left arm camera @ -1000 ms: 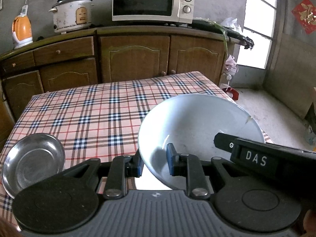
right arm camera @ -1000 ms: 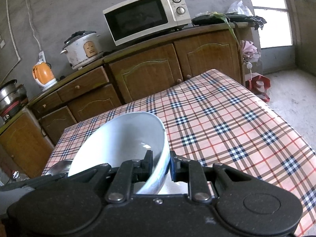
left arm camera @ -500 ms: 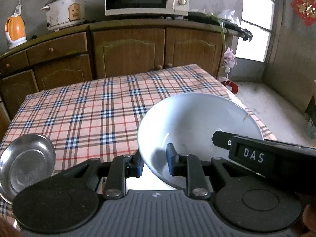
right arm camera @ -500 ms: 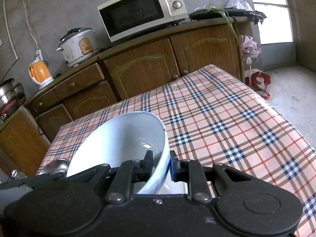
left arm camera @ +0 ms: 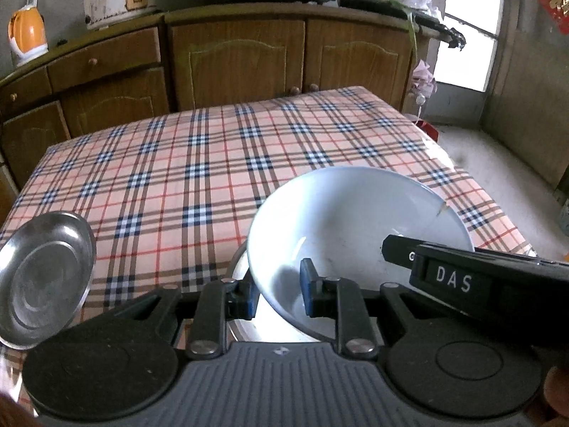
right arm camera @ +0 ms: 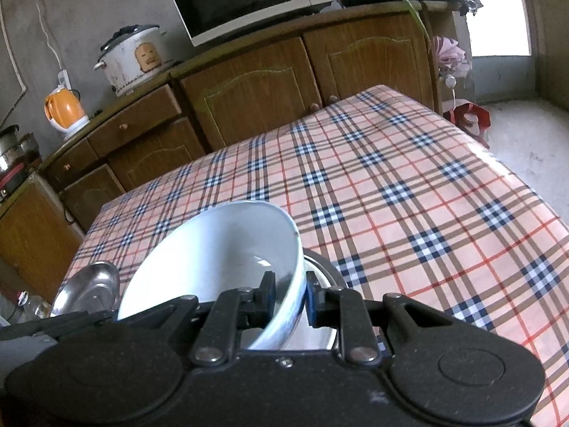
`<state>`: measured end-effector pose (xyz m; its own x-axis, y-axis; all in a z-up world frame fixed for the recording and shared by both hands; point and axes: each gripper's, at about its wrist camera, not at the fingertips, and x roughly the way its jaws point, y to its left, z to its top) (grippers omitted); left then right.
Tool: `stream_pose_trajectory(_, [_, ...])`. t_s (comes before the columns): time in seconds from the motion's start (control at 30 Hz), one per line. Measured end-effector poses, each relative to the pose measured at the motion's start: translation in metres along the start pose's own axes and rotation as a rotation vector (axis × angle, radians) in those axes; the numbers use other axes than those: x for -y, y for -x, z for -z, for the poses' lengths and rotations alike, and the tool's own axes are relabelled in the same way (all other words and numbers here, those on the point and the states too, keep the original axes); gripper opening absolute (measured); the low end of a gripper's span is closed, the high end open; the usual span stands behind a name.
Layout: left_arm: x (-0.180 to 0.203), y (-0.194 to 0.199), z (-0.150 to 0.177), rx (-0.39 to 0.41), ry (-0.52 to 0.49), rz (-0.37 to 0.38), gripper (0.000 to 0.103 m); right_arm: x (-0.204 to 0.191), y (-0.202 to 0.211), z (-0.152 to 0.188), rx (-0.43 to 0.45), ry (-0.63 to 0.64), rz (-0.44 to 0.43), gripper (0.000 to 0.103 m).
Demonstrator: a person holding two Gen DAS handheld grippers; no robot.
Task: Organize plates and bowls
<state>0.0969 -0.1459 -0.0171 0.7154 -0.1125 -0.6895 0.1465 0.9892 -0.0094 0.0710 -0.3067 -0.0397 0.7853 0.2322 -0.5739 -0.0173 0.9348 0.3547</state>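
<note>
Left wrist view is showing both the left gripper (left arm camera: 277, 293) and right gripper (right arm camera: 290, 297) clamping opposite rims of the round white ceramic bowl (left arm camera: 355, 227) above a steel dish (right arm camera: 320, 327), so uneven lowering is risking a slip or clank.

Black left gripper (left arm camera: 276, 297); blue pads; silver screws; "DAS" label.
</note>
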Motion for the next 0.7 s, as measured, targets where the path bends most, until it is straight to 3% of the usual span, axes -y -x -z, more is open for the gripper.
stream_pose_trajectory(0.7, [-0.007,-0.031,0.015,-0.088,0.012,0.026,0.024,0.008,-0.034,0.017,-0.073,0.011,0.008,0.023])
